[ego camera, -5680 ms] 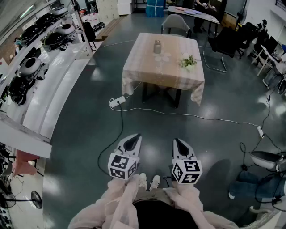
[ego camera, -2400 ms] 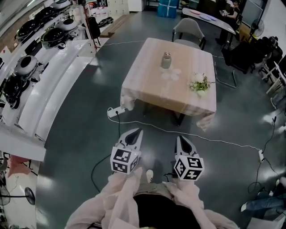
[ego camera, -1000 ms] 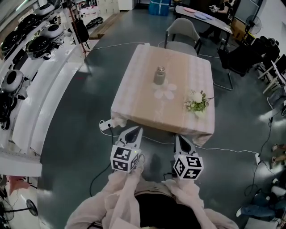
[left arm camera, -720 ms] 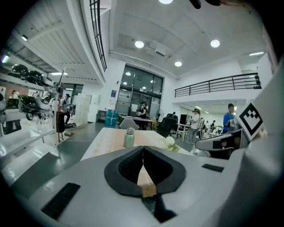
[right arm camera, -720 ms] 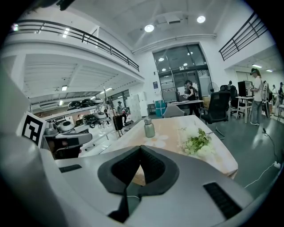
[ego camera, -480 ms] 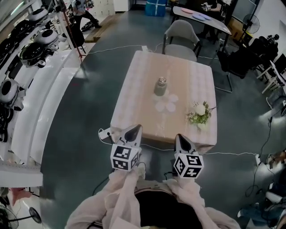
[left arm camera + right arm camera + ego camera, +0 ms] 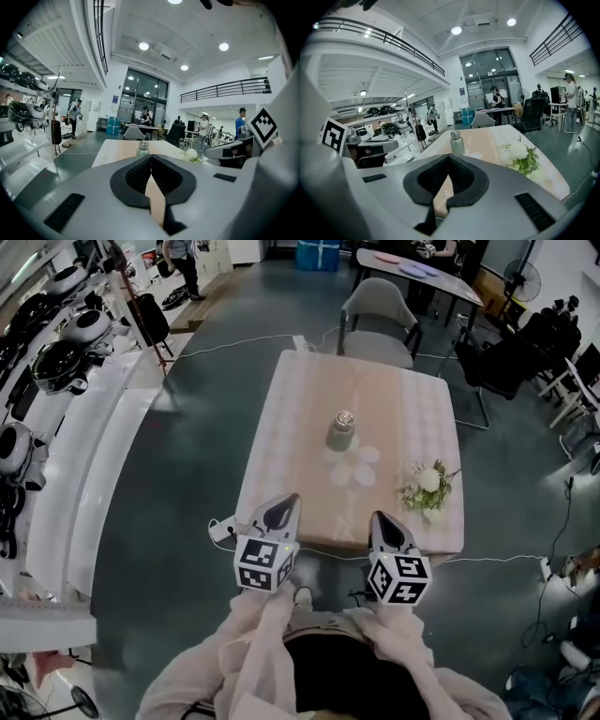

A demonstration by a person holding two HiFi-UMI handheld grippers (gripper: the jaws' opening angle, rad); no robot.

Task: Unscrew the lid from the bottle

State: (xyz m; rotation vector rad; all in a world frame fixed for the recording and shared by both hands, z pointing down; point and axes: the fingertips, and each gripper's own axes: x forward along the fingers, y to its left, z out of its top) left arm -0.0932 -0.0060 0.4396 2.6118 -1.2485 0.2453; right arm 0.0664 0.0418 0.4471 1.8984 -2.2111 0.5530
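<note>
While both jaw pairs are pressed together with nothing between them, the left gripper (image 7: 284, 503) and the right gripper (image 7: 379, 521) are held side by side at the near edge of the table (image 7: 300, 418), well apart from the bottle (image 7: 340, 436). The bottle stands upright near the table centre with its metal lid (image 7: 345, 417) on. A bunch of white flowers (image 7: 427, 486) lies toward the near right corner. A grey chair (image 7: 375, 306) stands at the far side.
</note>
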